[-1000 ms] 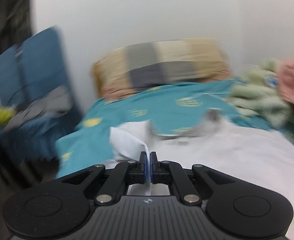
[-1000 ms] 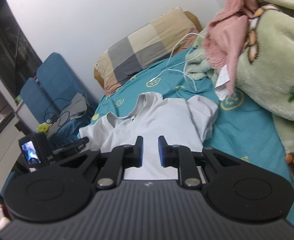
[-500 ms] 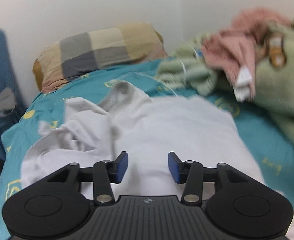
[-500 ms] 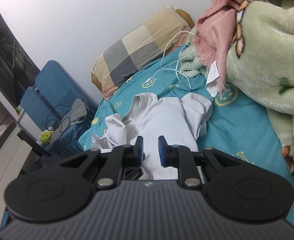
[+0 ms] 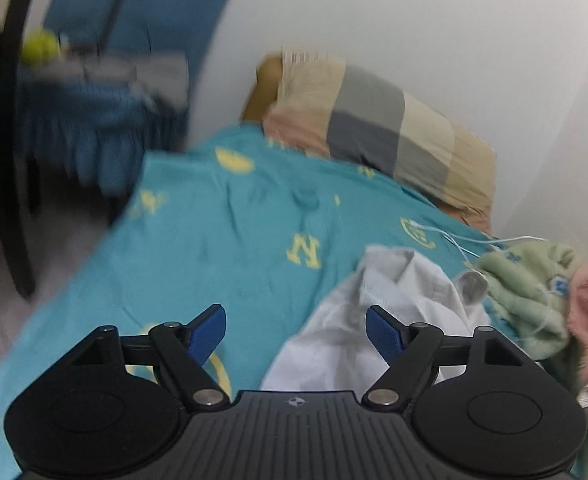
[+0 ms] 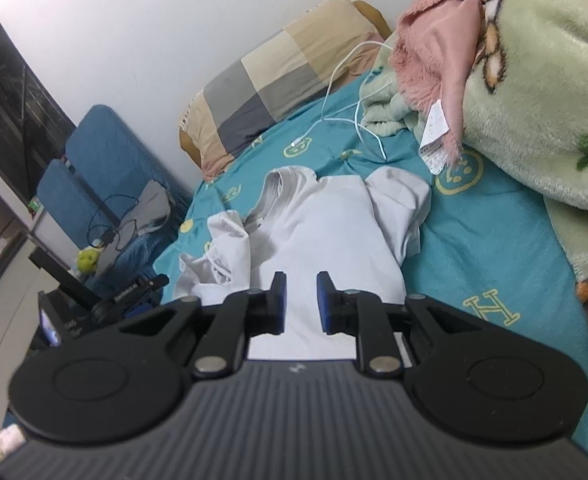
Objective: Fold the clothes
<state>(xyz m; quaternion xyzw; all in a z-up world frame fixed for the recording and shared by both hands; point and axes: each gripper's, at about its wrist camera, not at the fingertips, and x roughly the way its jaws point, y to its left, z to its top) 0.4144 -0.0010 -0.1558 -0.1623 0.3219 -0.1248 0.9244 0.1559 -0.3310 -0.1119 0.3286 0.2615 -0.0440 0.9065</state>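
A white T-shirt (image 6: 334, 224) lies on the teal bedsheet (image 6: 494, 248), collar toward the pillow, its right sleeve folded in and its left sleeve bunched in a heap. It also shows in the left wrist view (image 5: 374, 320), crumpled at the lower right. My left gripper (image 5: 296, 330) is wide open and empty, hovering over the sheet at the shirt's left edge. My right gripper (image 6: 301, 304) is partly open and empty, above the shirt's lower body.
A checked pillow (image 6: 277, 76) lies at the bed's head. A green fleece blanket (image 6: 534, 100) with a pink garment (image 6: 442, 40) is heaped on the right. A white cable (image 6: 346, 116) trails on the sheet. A blue chair (image 6: 93, 168) stands left of the bed.
My left gripper let go of the shirt's left sleeve, opened wide and swung left toward the bed's edge. The sleeve now lies bunched on the shirt. My right gripper barely moved.
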